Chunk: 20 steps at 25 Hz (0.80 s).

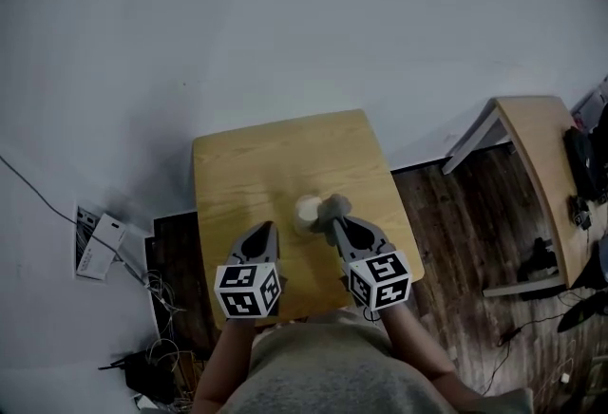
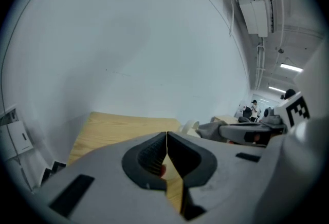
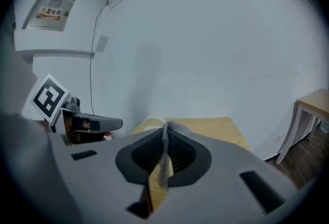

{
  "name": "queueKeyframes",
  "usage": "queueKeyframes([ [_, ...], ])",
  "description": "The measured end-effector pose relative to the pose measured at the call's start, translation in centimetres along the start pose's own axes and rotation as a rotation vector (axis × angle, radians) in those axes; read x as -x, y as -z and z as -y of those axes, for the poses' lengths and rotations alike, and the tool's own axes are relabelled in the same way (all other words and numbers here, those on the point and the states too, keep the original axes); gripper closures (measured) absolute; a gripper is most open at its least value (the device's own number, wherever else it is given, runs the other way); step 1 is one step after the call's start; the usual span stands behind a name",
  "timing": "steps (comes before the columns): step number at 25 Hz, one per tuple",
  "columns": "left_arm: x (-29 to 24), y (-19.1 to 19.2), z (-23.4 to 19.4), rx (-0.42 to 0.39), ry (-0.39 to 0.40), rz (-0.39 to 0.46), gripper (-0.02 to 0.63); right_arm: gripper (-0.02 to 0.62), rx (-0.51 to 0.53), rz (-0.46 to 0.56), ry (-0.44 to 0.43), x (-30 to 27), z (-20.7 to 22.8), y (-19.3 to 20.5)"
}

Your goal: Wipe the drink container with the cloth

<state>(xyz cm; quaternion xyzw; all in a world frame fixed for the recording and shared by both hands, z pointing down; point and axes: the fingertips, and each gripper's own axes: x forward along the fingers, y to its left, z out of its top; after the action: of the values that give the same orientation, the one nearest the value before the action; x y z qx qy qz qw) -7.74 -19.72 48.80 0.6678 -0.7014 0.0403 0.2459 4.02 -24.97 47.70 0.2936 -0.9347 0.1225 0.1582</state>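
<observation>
A small cream drink container (image 1: 307, 211) stands upright near the middle of the light wooden table (image 1: 247, 165). A grey cloth (image 1: 335, 206) touches its right side, and my right gripper (image 1: 334, 222) is shut on that cloth. In the right gripper view the cloth (image 3: 165, 159) hangs pinched between the jaws, with the container's rim (image 3: 145, 125) just beyond, to the left. My left gripper (image 1: 263, 232) hovers left of the container, shut with nothing in it. In the left gripper view the container (image 2: 190, 127) shows right of the closed jaws (image 2: 166, 138).
The table stands against a pale wall. A second wooden table (image 1: 543, 156) with dark gear on it stands at the right over dark wood floor (image 1: 456, 213). A white box (image 1: 98, 247) and cables lie on the floor at the left.
</observation>
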Motion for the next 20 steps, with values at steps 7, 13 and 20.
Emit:
queueKeyframes([
  [7,-0.1,-0.1,-0.2,0.042,-0.081,0.032,0.603,0.586,0.030,-0.050,-0.106,-2.0,0.0,1.1],
  [13,0.0,0.5,-0.4,0.070,-0.140,0.043,0.603,0.586,0.060,-0.096,-0.175,-3.5,0.0,2.5],
  [20,0.2,1.1,-1.1,0.089,-0.198,0.048,0.603,0.586,0.093,-0.161,-0.221,-5.4,0.2,4.8],
])
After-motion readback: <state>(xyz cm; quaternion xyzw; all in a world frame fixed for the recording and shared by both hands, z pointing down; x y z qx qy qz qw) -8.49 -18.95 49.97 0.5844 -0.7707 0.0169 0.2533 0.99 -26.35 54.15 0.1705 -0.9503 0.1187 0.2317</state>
